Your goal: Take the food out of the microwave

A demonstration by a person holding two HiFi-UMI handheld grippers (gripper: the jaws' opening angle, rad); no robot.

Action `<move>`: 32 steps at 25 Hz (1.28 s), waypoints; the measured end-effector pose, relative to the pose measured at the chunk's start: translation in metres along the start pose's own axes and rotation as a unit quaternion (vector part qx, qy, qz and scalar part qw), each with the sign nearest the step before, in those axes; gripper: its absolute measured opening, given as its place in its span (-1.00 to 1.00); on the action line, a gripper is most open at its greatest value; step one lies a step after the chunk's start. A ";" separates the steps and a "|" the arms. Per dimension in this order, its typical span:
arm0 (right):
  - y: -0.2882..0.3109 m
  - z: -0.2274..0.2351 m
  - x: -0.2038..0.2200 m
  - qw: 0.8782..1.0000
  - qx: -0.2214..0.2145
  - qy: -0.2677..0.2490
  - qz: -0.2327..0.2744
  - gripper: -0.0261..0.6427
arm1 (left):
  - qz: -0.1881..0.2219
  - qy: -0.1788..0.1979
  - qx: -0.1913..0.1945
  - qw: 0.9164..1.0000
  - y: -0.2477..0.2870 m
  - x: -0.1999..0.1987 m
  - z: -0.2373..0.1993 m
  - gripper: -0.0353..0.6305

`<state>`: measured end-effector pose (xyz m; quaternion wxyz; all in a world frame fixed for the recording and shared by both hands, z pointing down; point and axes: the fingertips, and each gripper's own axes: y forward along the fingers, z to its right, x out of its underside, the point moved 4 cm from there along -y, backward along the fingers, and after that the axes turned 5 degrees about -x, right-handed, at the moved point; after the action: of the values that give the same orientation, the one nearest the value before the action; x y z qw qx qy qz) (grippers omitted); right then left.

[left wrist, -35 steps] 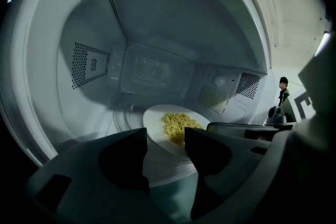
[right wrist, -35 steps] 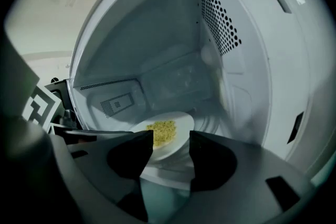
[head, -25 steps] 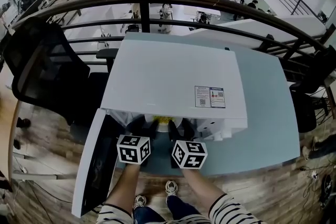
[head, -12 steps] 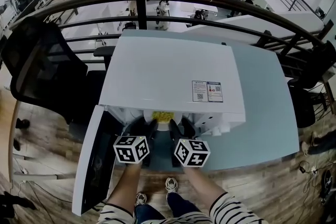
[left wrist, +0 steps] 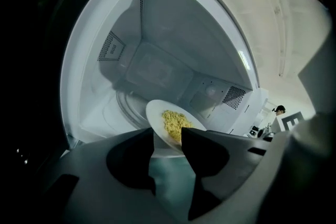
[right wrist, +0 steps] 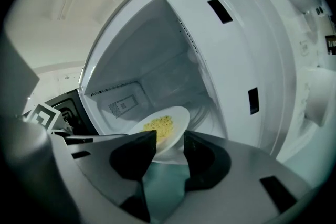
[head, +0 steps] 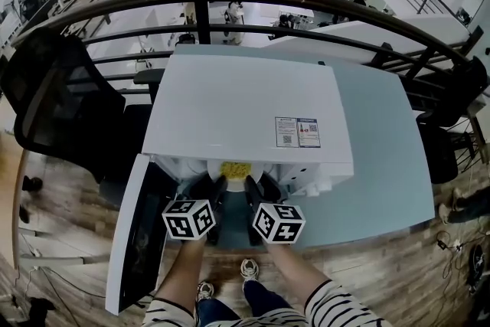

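Observation:
A white plate (left wrist: 157, 113) of yellow food (left wrist: 173, 122) sits at the mouth of the open white microwave (head: 245, 111). In the head view the food (head: 233, 168) shows just under the microwave's top edge. My left gripper (left wrist: 167, 136) takes the plate's left rim between its jaws, which have just been closing and now touch the plate on both faces. My right gripper (right wrist: 170, 139) has closed likewise on the plate (right wrist: 176, 115) at its right rim, beside the food (right wrist: 159, 125). Both grippers, left (head: 208, 191) and right (head: 259, 191), reach into the opening side by side.
The microwave door (head: 138, 241) hangs open to the left, next to my left arm. The microwave stands on a pale teal table (head: 390, 165). A black office chair (head: 61, 103) is at the left, a dark railing (head: 306, 0) behind. The turntable ring (left wrist: 123, 105) shows inside the cavity.
The yellow food shows more plainly at the microwave's mouth than a second ago. Both marker cubes have stayed almost where they were.

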<state>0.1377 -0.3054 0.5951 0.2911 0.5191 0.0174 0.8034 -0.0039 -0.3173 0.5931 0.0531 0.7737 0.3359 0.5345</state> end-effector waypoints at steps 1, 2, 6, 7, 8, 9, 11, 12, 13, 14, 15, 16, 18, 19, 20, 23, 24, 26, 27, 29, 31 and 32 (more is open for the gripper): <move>-0.002 -0.001 -0.001 1.000 -0.001 0.000 0.003 -0.42 | 0.002 -0.001 0.002 1.000 -0.002 -0.001 0.001 -0.35; -0.004 -0.003 -0.003 1.000 -0.001 0.001 0.005 -0.43 | 0.003 -0.001 0.004 1.000 -0.005 -0.002 0.003 -0.35; -0.015 -0.009 -0.007 1.000 0.002 0.000 0.012 -0.46 | 0.008 -0.003 0.005 1.000 -0.016 -0.003 0.008 -0.36; -0.018 -0.011 -0.007 1.000 0.004 0.001 0.014 -0.47 | 0.009 -0.004 0.006 1.000 -0.020 -0.002 0.010 -0.37; -0.021 -0.012 -0.007 1.000 0.005 0.002 0.017 -0.49 | 0.010 -0.005 0.007 1.000 -0.023 -0.001 0.012 -0.37; -0.025 -0.014 -0.007 1.000 0.007 0.003 0.019 -0.50 | 0.012 -0.007 0.009 1.000 -0.027 -0.001 0.014 -0.38; -0.033 -0.018 -0.007 1.000 0.011 0.004 0.021 -0.51 | 0.015 -0.010 0.013 1.000 -0.037 0.001 0.017 -0.41; -0.037 -0.020 -0.006 1.000 0.012 0.006 0.021 -0.51 | 0.016 -0.010 0.015 1.000 -0.042 0.001 0.019 -0.42; -0.040 -0.023 -0.006 1.000 0.013 0.007 0.021 -0.51 | 0.015 -0.008 0.017 1.000 -0.047 0.001 0.020 -0.44; -0.044 -0.026 -0.005 1.000 0.014 0.008 0.022 -0.51 | 0.015 -0.006 0.019 1.000 -0.051 0.000 0.021 -0.44; -0.048 -0.029 -0.004 1.000 0.015 0.009 0.024 -0.52 | 0.014 -0.004 0.020 1.000 -0.055 0.000 0.021 -0.45; -0.052 -0.032 -0.003 0.999 0.016 0.010 0.025 -0.52 | 0.013 -0.002 0.022 1.000 -0.060 0.000 0.022 -0.45; -0.060 -0.038 -0.002 0.999 0.021 0.013 0.029 -0.52 | 0.012 -0.001 0.027 1.000 -0.068 0.000 0.025 -0.47; -0.063 -0.041 -0.002 0.999 0.024 0.013 0.032 -0.53 | 0.012 0.000 0.029 1.000 -0.072 -0.001 0.026 -0.47; -0.067 -0.044 -0.002 0.999 0.027 0.014 0.034 -0.53 | 0.012 0.001 0.031 0.999 -0.076 -0.001 0.027 -0.47; -0.077 -0.053 -0.001 0.998 0.036 0.015 0.041 -0.54 | 0.012 0.002 0.038 0.999 -0.087 -0.001 0.030 -0.48; -0.080 -0.056 -0.001 0.998 0.038 0.013 0.043 -0.54 | 0.013 0.002 0.040 0.999 -0.090 0.000 0.030 -0.49; -0.086 -0.062 0.000 0.998 0.040 0.012 0.046 -0.54 | 0.013 0.002 0.043 0.999 -0.098 0.000 0.031 -0.49; -0.090 -0.065 0.001 0.998 0.041 0.012 0.047 -0.55 | 0.013 0.002 0.045 0.999 -0.102 0.001 0.031 -0.49; -0.099 -0.072 0.003 0.998 0.046 0.014 0.050 -0.55 | 0.012 0.004 0.050 0.999 -0.111 0.002 0.033 -0.49; -0.106 -0.077 0.004 0.997 0.049 0.014 0.054 -0.55 | 0.013 0.005 0.055 0.998 -0.119 0.003 0.036 -0.50; -0.110 -0.079 0.004 0.997 0.051 0.013 0.057 -0.55 | 0.014 0.005 0.058 0.998 -0.122 0.003 0.037 -0.50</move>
<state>0.1187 -0.1905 0.5258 0.2183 0.5224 0.0325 0.8236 -0.0281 -0.2110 0.5261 -0.0012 0.7772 0.3557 0.5191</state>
